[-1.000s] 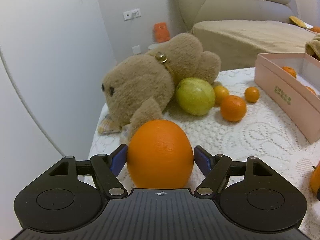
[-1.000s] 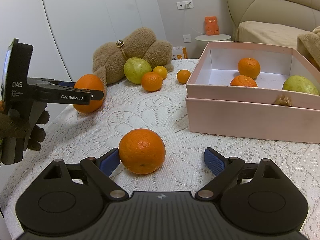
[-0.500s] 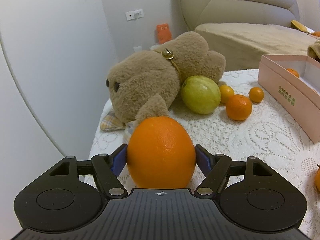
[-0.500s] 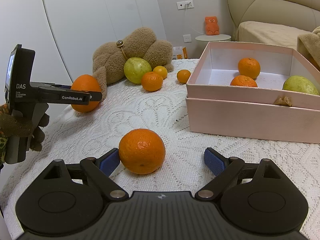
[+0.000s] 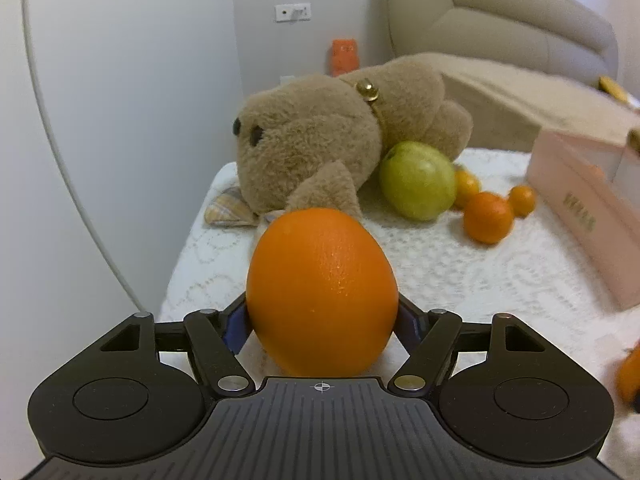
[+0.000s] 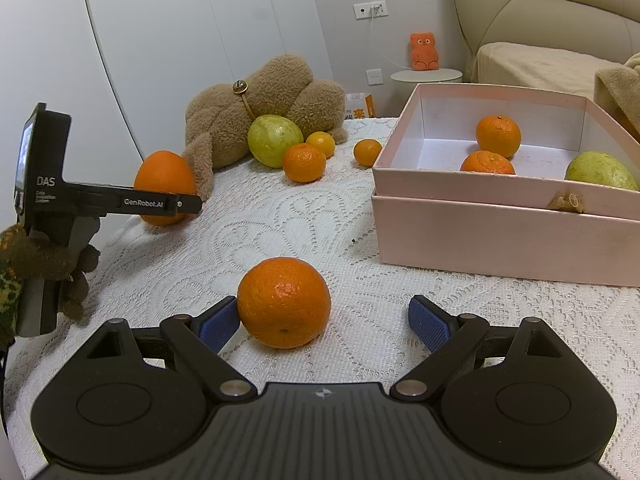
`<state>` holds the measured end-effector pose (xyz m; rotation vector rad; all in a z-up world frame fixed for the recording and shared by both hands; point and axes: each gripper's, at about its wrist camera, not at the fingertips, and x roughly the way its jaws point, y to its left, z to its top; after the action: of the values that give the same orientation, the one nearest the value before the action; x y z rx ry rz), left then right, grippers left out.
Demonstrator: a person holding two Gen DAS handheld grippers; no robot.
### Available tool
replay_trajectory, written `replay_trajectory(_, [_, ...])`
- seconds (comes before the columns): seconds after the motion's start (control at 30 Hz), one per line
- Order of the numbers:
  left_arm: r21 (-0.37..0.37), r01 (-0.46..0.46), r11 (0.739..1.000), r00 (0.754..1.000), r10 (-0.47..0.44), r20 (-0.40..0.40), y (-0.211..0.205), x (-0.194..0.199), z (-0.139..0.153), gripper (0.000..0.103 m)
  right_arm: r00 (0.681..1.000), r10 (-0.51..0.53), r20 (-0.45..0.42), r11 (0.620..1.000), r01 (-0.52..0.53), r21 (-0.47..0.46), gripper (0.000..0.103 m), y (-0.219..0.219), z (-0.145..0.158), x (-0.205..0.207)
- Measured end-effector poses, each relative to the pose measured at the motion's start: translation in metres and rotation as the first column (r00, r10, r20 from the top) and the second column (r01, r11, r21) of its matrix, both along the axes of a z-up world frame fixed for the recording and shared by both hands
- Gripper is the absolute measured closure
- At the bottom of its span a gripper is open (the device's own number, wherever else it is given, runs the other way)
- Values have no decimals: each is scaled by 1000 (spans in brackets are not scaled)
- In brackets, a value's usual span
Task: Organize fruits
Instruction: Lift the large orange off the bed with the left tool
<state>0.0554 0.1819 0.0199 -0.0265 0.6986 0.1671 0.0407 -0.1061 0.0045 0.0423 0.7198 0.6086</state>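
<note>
My left gripper (image 5: 322, 322) is shut on a large orange (image 5: 322, 292) near the table's left edge; it also shows in the right wrist view (image 6: 164, 186), held by that gripper (image 6: 182, 204). My right gripper (image 6: 324, 322) is open around a second orange (image 6: 284, 302) that rests on the lace cloth, touching the left finger. A pink box (image 6: 500, 228) at the right holds two mandarins (image 6: 498, 136) and a green fruit (image 6: 600, 170). A green fruit (image 6: 275, 140) and three small mandarins (image 6: 304, 162) lie by the teddy bear.
A brown teddy bear (image 5: 332, 144) lies at the table's far left corner. The pink box (image 5: 588, 216) stands at the right. White cabinet doors are left of the table, a beige sofa (image 6: 540, 20) behind. The table's left edge is close to my left gripper.
My left gripper has lifted and swung left with the large orange, so the box has slid toward the right edge of its view. My right gripper has stayed still.
</note>
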Motion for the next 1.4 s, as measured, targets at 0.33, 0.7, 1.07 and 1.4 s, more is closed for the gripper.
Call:
replay_trajectory(0.33, [-228, 249, 941, 969, -240, 67, -58, -42, -9, 27, 999, 39, -25, 999, -39, 8, 2, 0, -1, 6])
replay_trajectory(0.7, [-287, 256, 923, 967, -243, 80, -56, -42, -15, 27, 998, 65, -20, 997, -66, -49, 0, 7, 0, 2])
replay_trajectory(1.07, [-321, 267, 909, 964, -245, 109, -52, -48, -14, 27, 997, 70, 13, 987, -68, -146, 0, 18, 0, -5])
replay_trajectory(1.4, [-284, 304, 909, 951, -270, 154, -60, -53, 0, 27, 999, 42, 31, 979, -34, -202, 6, 15, 4, -21])
